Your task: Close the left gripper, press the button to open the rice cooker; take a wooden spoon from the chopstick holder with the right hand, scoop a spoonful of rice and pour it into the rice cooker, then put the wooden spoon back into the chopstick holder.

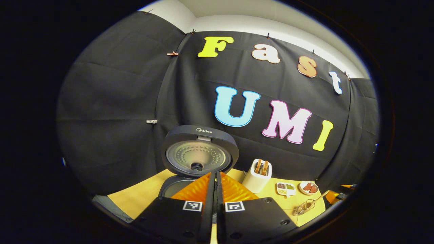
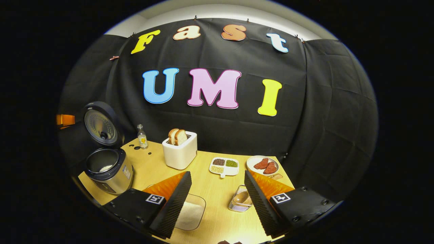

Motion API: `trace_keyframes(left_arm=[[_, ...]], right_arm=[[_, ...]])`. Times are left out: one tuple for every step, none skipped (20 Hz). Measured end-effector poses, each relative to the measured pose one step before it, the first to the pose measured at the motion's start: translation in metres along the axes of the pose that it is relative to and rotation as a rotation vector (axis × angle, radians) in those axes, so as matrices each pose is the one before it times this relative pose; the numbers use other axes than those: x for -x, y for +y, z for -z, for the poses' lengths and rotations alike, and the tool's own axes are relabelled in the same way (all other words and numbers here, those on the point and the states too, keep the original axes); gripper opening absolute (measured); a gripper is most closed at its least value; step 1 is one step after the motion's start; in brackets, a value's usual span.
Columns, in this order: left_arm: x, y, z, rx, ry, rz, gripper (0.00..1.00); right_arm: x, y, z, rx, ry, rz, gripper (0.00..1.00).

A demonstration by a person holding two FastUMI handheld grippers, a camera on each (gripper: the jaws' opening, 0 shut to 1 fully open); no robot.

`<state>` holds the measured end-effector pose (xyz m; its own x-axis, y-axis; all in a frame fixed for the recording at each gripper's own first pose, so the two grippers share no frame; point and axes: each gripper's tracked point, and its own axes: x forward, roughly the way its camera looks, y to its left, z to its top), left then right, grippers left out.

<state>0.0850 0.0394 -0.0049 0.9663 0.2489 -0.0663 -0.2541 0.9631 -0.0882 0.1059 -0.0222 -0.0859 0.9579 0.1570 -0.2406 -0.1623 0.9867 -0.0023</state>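
Left hand-held gripper (image 1: 215, 189) is hovering with fingers pressed together before the rice cooker (image 2: 108, 169), whose lid is standing open. Right hand-held gripper (image 2: 217, 196) is spreading wide above the chopstick holder (image 2: 241, 200), likely needing to descend onto the wooden spoon (image 2: 242, 197).

A white toaster (image 2: 180, 154) stands on the wooden table (image 2: 210, 189) with two bread slices (image 2: 177, 136) upright in its slots; a small glass bottle (image 2: 141, 136) sits behind it to the left; a divided white dish (image 2: 224, 166) of grains lies beside a plate (image 2: 262, 164) of reddish meat pieces.
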Motion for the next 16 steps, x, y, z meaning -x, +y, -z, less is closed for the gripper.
trace_keyframes(left_arm=[[0.00513, -0.00296, 0.00310, -0.01285, -0.00646, 0.00068, 0.17], [0.00247, -0.00264, 0.00127, -0.01310, -0.00359, 0.00329, 0.22], [0.00432, -0.00238, 0.00278, -0.00675, 0.00033, 0.00346, 0.38], [0.00179, -0.00249, 0.00060, 0.00482, 0.00347, 0.00346, 0.54], [0.00198, -0.00404, 0.00319, 0.01089, 0.00397, 0.01069, 0.65], [-0.00010, -0.00411, 0.00202, 0.00897, 0.00487, 0.01038, 0.75], [0.00485, 0.00047, 0.00292, 0.00180, 0.00535, -0.00412, 0.86], [-0.00547, -0.00154, 0.00395, -0.00397, 0.00833, 0.00376, 0.97], [-0.00328, -0.00093, 0.00720, -0.00990, 0.01291, -0.00297, 0.98], [0.00023, 0.00107, 0.00502, -0.01033, 0.01128, -0.00679, 0.95], [-0.00280, -0.00009, 0.00432, -0.00645, 0.00930, -0.00409, 0.96], [-0.00122, -0.00193, 0.00317, -0.00068, 0.00731, -0.00067, 0.96], [-0.00191, -0.00215, 0.00490, -0.00068, 0.01118, 0.00258, 0.95], [-0.00235, -0.00220, 0.00395, -0.00452, 0.01151, 0.00314, 0.95], [-0.00178, -0.00184, 0.00675, -0.00924, 0.01411, -0.00055, 0.95], [-0.00218, -0.00117, 0.00547, -0.01095, 0.01565, -0.00189, 0.95]], right_arm=[[-0.00106, -0.00681, 0.00250, -0.01817, 0.00692, 0.01003, 0.98], [-0.00089, -0.00722, 0.00235, -0.01966, 0.00298, 0.01638, 0.98], [-0.00092, -0.00866, 0.00181, -0.01417, 0.00332, 0.01918, 0.98], [-0.00103, -0.00760, 0.00296, -0.00850, 0.00665, 0.01613, 0.98], [-0.00094, -0.00687, 0.00190, -0.00219, 0.00275, 0.01203, 0.98], [-0.00080, -0.00635, 0.00219, 0.00149, 0.00345, 0.01070, 0.98], [-0.00123, -0.00661, 0.00303, -0.00019, 0.00335, 0.00675, 0.98], [-0.00196, -0.00573, 0.00303, -0.00306, 0.00409, 0.00635, 0.98], [-0.00169, -0.00653, 0.00557, -0.00473, 0.00927, 0.00748, 0.98], [-0.00280, -0.00524, 0.00509, -0.00714, 0.01151, 0.00596, 0.98], [-0.00302, -0.00383, 0.00706, -0.00670, 0.01604, 0.00208, 0.98], [-0.00397, -0.00406, 0.00744, -0.00657, 0.01748, 0.00153, 0.98], [-0.00451, -0.00585, 0.00882, -0.00635, 0.02028, 0.00690, 0.98], [-0.00488, -0.00440, 0.00637, -0.01130, 0.01755, 0.00507, 0.98], [-0.00603, -0.00400, 0.00676, -0.01394, 0.01666, 0.00470, 0.98], [-0.00645, -0.00377, 0.00576, -0.01374, 0.01765, 0.00430, 0.98]])
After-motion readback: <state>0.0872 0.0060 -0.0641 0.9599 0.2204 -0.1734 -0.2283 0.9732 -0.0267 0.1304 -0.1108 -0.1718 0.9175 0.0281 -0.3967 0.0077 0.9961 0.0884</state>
